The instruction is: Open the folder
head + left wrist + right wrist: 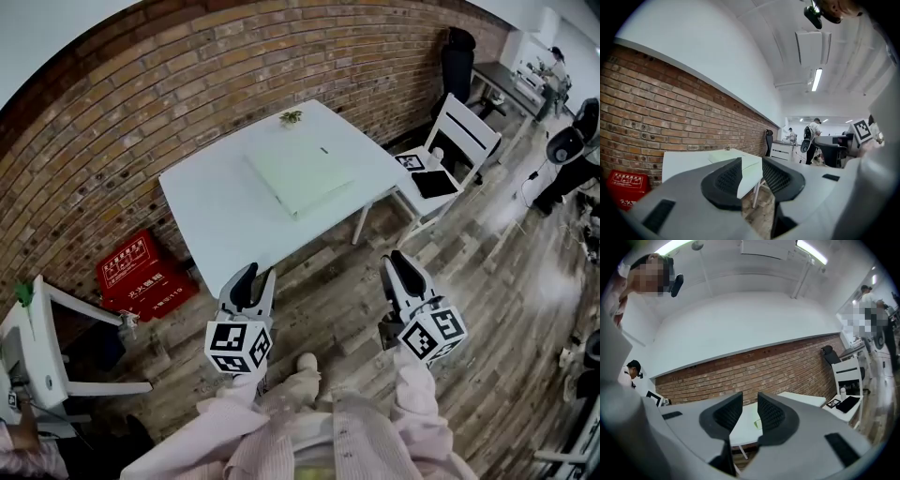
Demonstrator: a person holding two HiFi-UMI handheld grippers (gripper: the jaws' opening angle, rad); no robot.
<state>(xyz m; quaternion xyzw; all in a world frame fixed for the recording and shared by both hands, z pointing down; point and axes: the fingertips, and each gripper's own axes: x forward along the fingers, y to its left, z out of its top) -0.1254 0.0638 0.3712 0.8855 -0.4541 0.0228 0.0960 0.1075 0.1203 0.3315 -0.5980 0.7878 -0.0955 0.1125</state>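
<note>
Folder (300,176), pale green: lying flat and closed near the middle of the white table (216,211), with a small green sprig (291,117) resting apart from it at the far edge. Standing close to the brick wall (141,94), that table. Hovering over the wooden floor (328,281), short of the table's near edge and well apart from the folder: left gripper (255,277) and right gripper (397,262). Gaping part-way on the left, jaws clamping nothing; standing narrowly apart on the right, likewise gripping nothing. Sitting by the wall at left, a red crate (141,277); at right, a white chair (450,141) carrying a black tablet (434,183).
</note>
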